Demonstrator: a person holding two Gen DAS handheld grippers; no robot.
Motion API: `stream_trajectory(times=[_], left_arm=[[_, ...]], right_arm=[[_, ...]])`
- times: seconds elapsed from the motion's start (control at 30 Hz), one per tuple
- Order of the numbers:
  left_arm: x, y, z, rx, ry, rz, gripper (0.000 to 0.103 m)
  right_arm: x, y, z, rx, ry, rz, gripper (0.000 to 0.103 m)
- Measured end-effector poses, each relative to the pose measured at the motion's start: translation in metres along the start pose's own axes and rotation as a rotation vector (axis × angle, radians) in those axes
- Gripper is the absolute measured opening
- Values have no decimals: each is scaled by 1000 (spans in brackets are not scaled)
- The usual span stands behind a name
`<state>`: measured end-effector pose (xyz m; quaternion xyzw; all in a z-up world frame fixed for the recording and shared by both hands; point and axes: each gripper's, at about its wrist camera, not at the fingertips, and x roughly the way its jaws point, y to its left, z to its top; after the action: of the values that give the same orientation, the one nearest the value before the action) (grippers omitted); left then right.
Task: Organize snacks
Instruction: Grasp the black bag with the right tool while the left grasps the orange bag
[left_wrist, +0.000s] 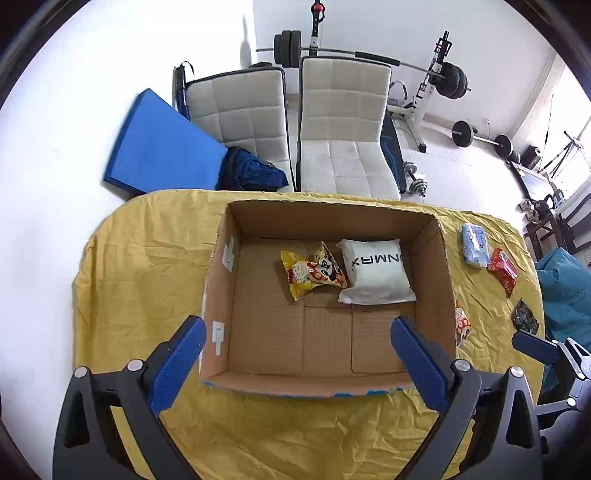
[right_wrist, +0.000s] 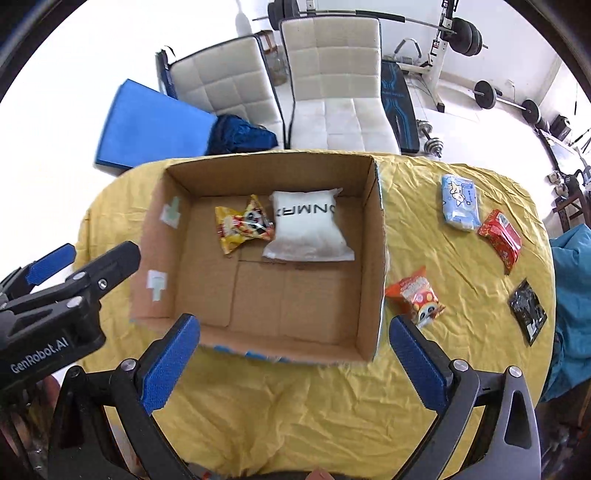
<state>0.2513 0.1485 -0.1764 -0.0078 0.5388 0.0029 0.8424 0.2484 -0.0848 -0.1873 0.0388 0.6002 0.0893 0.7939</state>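
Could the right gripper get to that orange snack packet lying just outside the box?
Probably yes: the right gripper is open and empty, and the orange packet lies uncovered on the yellow cloth beside the box.

White walls, pale floor; two white chairs (left_wrist: 343, 125), blue mat (left_wrist: 159, 144), barbell rack (left_wrist: 436, 74) behind.

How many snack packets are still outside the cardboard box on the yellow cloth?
4, all right of the cardboard box: light blue packet farthest back, red packet beside it, orange-red packet close to the box wall, black packet near the cloth's right edge. Nothing seems hidden.
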Motion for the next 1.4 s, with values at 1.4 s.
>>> stream_trajectory(times=[1.4], left_arm=[[160,-309,-8,46,455,-186,103]], right_arm=[[59,-455,-14,68,281,-168,103]])
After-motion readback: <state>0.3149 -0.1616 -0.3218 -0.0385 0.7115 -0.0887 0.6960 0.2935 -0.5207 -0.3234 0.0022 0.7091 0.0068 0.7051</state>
